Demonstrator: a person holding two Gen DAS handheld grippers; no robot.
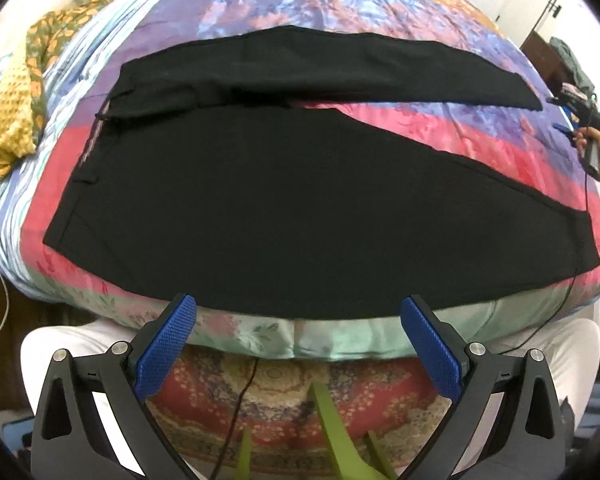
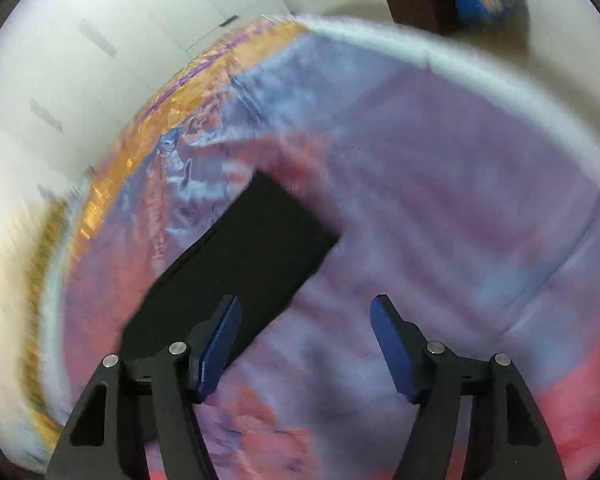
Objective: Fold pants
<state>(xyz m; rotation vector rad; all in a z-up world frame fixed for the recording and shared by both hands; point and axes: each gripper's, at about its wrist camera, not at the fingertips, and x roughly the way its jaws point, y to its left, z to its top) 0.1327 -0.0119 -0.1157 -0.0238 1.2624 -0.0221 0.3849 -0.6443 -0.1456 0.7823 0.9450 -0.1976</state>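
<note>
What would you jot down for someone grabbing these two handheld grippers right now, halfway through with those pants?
Left gripper: open, empty, above the near edge of the black fabric pants.
Right gripper: open, empty, over the colourful patchwork bedspread beside one leg's cuff end.
Pants: spread flat on the bed, legs apart in a V, waistband at the left in the left wrist view.
Done: laid out only; no fold visible.
Left: bring one leg onto the other, then fold lengthwise.
</note>
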